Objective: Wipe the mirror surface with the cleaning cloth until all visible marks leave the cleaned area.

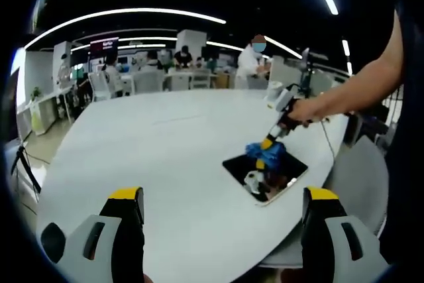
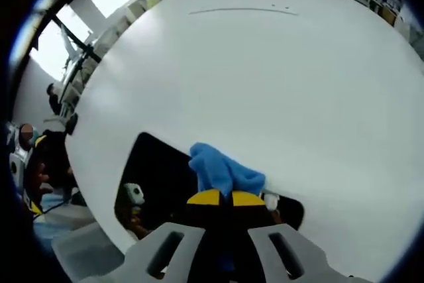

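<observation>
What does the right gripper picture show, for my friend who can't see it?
The right gripper, its yellow-tipped jaws shut on a blue cloth, presses the cloth onto a dark mirror. The mirror lies flat on a big white table.

1. No text, label, brand or number can be read in either view.
2. In the left gripper view, a dark wall screen (image 1: 104,46) at the far end of the room carries a pale line of lettering, too small and blurred to make out.
3. The white table (image 1: 165,157), the mirror (image 1: 233,164) and the blue cleaning cloth (image 2: 222,170) bear no legible markings.
</observation>
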